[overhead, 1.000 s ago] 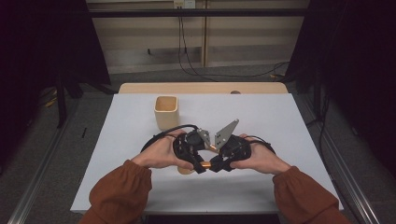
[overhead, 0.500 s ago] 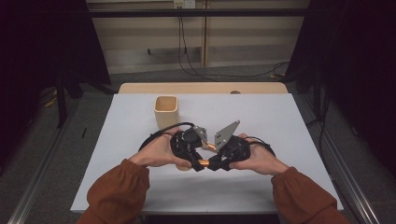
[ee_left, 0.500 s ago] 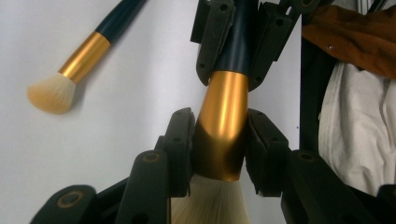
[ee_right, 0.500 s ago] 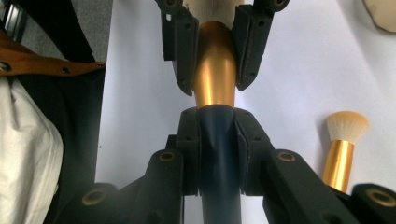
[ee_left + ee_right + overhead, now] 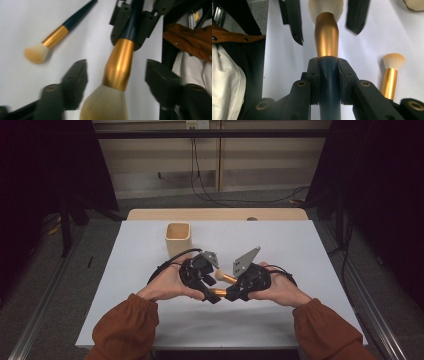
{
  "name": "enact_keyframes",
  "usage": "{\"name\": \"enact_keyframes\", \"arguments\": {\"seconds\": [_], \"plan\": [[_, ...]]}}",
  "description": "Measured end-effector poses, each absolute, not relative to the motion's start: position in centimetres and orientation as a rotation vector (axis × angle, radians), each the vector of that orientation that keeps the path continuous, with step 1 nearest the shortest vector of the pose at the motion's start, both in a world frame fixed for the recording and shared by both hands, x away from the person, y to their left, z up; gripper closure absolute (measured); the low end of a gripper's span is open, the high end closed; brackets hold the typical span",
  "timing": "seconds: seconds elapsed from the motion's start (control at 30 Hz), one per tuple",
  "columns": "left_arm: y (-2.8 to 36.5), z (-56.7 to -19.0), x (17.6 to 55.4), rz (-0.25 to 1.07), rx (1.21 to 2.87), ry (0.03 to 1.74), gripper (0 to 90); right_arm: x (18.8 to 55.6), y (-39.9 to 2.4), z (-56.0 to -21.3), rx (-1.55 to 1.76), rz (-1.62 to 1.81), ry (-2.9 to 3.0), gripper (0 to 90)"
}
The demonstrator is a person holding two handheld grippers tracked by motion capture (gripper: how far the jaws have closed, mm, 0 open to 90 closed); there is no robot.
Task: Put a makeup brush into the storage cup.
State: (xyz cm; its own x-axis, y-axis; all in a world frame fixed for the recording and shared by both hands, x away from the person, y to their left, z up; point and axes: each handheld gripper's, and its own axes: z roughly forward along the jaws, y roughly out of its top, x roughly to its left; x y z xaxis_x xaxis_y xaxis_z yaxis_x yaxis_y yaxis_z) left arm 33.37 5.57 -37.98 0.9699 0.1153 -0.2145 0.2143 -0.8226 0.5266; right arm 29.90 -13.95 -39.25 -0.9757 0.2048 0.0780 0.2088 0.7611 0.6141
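Makeup brush [image 5: 327, 42]: light, stiff handle, soft bristles, best held mid-handle; right gripper [image 5: 328, 75] pinching handle, left gripper [image 5: 116, 80] just spreading off ferrule.

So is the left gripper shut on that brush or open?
Open. The left gripper's jaws have just been opening and stand clear of the brush between them; the right gripper clamps its dark handle.

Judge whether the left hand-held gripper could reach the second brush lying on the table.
Probably yes: the left hand-held gripper is open, and the second brush lies unobstructed on the table.
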Motion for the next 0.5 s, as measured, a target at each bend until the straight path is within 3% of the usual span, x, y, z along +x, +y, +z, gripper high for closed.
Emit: {"name": "enact_keyframes", "arguments": {"seconds": [0.3, 0.5], "plan": [[7.2, -38.2, 33.7, -0.086, 2.484, 0.336, 4.9, 30.0, -14.9, -39.6, -0.415, -1.051, -2.925, 74.1], [8.5, -38.4, 33.5, -0.107, 2.424, 0.317, 3.2, 29.9, -15.8, -40.2, -0.486, -1.065, -2.911, 74.1]]}}
